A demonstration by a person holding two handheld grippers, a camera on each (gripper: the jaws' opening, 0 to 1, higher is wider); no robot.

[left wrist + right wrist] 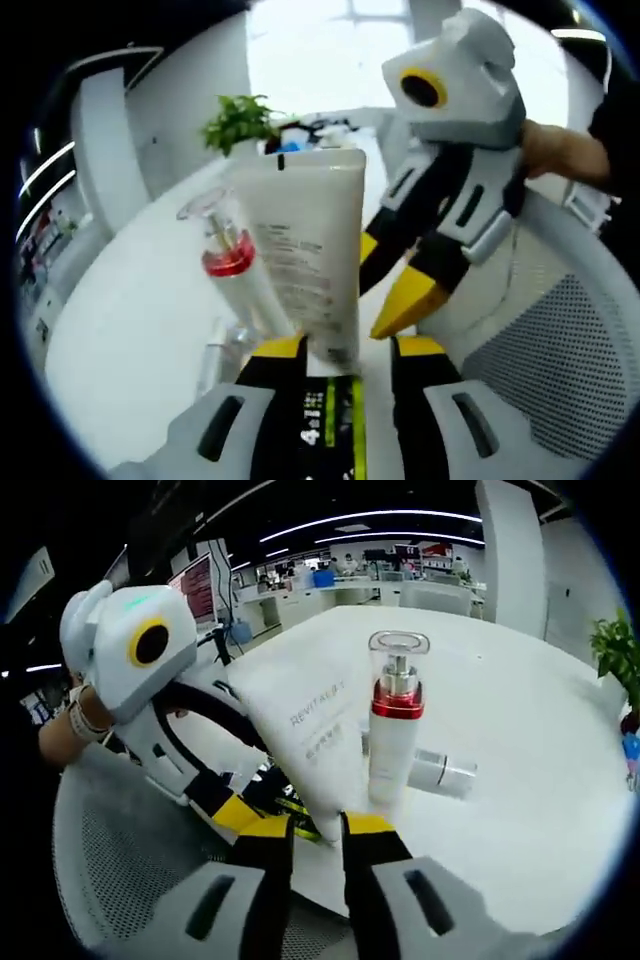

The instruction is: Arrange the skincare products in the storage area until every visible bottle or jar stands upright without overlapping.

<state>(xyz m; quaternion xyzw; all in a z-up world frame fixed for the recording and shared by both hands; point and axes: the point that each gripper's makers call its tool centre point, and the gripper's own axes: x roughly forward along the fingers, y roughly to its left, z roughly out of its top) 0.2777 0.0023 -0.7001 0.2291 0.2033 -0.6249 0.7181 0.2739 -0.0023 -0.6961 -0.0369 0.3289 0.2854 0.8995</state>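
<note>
White tube [305, 255] lettering, right gripper view

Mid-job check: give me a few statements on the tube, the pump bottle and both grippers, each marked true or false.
1. The white squeeze tube is held between the left gripper's jaws. True.
2. The red-collared clear-capped pump bottle lies flat. False: it stands upright on the white table.
3. A clear bottle lies on its side behind the pump bottle. True.
4. The right gripper holds the pump bottle. False: its jaws are beside the tube's end.
</note>
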